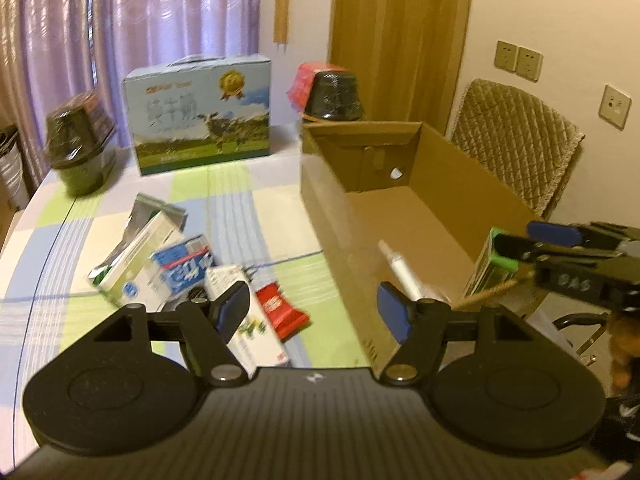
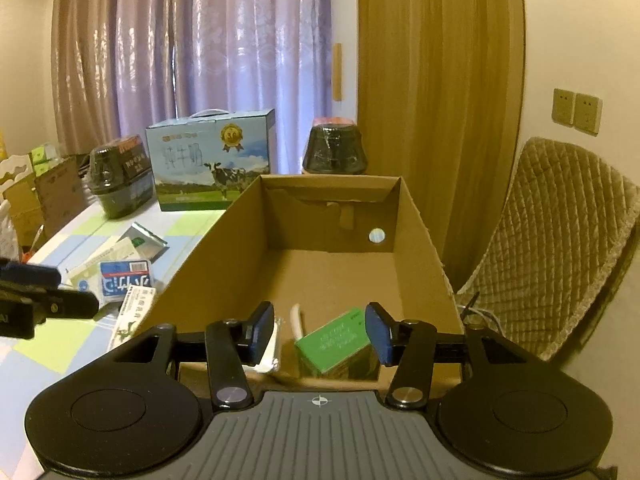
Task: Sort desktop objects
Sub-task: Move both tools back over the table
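Note:
My left gripper [image 1: 314, 314] is open above a heap of packets on the checked tablecloth: a blue-and-white packet [image 1: 186, 266], a white-and-green carton [image 1: 140, 256], a red sachet [image 1: 280, 312] and a long white box [image 1: 248, 332]. To their right stands an open cardboard box [image 1: 340, 200]. My right gripper [image 2: 320, 332] hovers open over its near end [image 2: 224, 248]. A green box [image 2: 336, 340] lies tilted on the floor of the box below the fingers, gripped by neither pad. Beside it are a white tube [image 2: 296, 320] and a silver packet [image 2: 272, 354].
A blue milk gift carton [image 1: 200, 116] and two dark wrapped tubs [image 1: 80, 140] [image 1: 334, 94] stand at the back of the table. A quilted chair [image 1: 516, 140] sits behind the cardboard box. The table's rounded edge runs down the left.

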Motion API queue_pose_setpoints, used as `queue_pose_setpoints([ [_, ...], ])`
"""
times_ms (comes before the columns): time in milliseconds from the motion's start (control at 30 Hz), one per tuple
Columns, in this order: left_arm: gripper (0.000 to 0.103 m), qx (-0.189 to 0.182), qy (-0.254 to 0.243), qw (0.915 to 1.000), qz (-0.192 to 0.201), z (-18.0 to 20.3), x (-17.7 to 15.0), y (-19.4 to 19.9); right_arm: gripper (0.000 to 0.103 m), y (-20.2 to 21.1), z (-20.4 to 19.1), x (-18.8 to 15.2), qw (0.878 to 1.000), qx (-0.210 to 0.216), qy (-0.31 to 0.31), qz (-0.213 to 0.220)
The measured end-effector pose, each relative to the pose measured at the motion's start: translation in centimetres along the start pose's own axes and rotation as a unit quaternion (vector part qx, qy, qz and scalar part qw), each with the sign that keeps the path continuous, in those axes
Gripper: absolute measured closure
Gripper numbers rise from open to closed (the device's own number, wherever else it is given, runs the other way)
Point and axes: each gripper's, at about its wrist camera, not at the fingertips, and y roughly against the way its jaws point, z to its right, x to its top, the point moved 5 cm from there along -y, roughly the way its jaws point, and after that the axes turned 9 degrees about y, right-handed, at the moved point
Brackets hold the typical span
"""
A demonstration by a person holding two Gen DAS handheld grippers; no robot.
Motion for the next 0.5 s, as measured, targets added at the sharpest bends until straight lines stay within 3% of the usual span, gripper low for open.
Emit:
queue_pose_setpoints([
  [233,0.034,0.036,0.023,0.9991,-0.008,-3.7,-2.6,2.3,0.048,3.2,-2.5,0.2,1.0,0.01,-0.004,0.022],
  [500,0.03,0.083,0.048,0.9953,-0.01,-8.5,-5.2,5.7,0.043,5.9,-7.7,0.0,0.998,0.052,-0.001,0.027],
])
